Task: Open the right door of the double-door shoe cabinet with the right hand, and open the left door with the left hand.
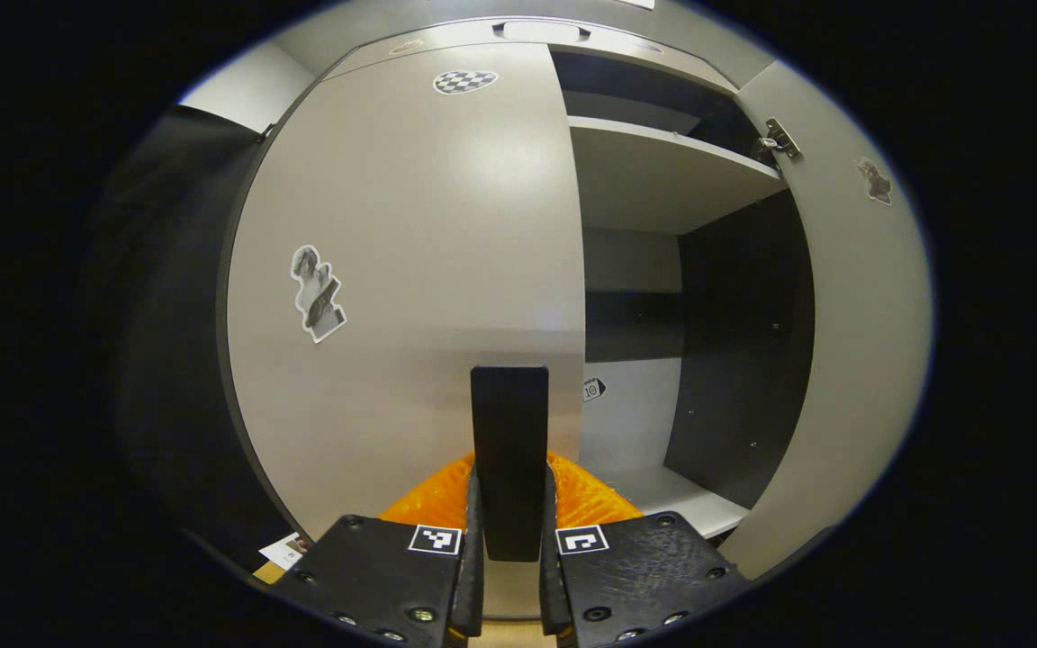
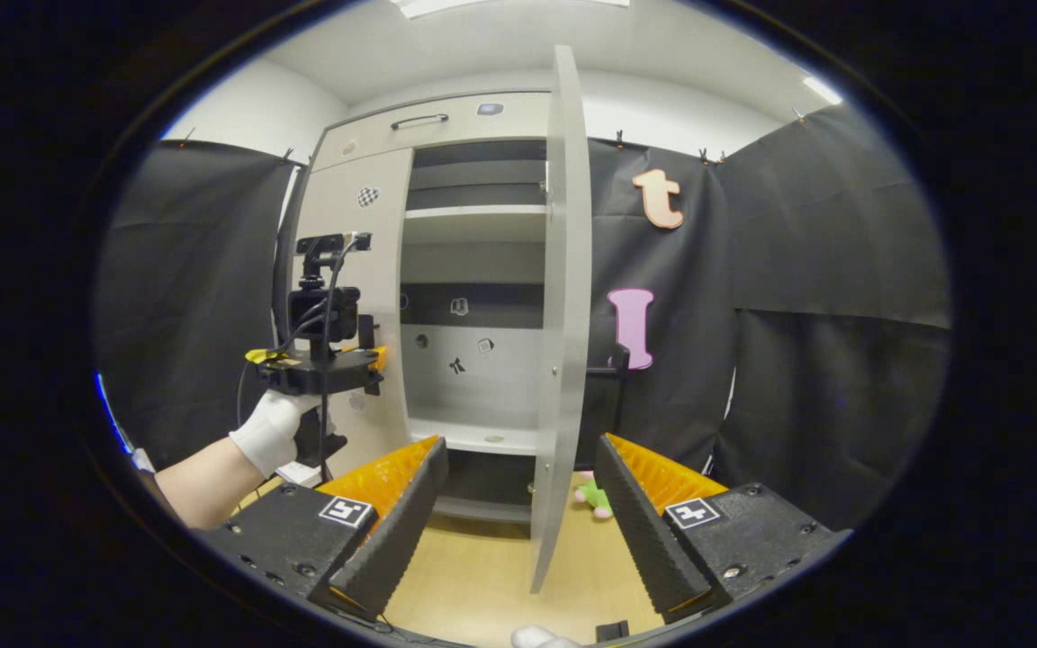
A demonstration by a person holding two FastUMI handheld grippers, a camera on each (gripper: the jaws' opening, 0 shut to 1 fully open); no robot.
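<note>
In the left gripper view your left gripper (image 1: 509, 540) is clenched on the dark handle (image 1: 509, 450) of the closed left door (image 1: 410, 270), a stiff hinged panel best pulled there, while in the right gripper view your right gripper (image 2: 518, 513) stands released before the swung-open right door (image 2: 563, 315).

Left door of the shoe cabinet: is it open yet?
No, in the left gripper view the left door sits flush and closed, while the right door is swung out, exposing the shelves.
</note>
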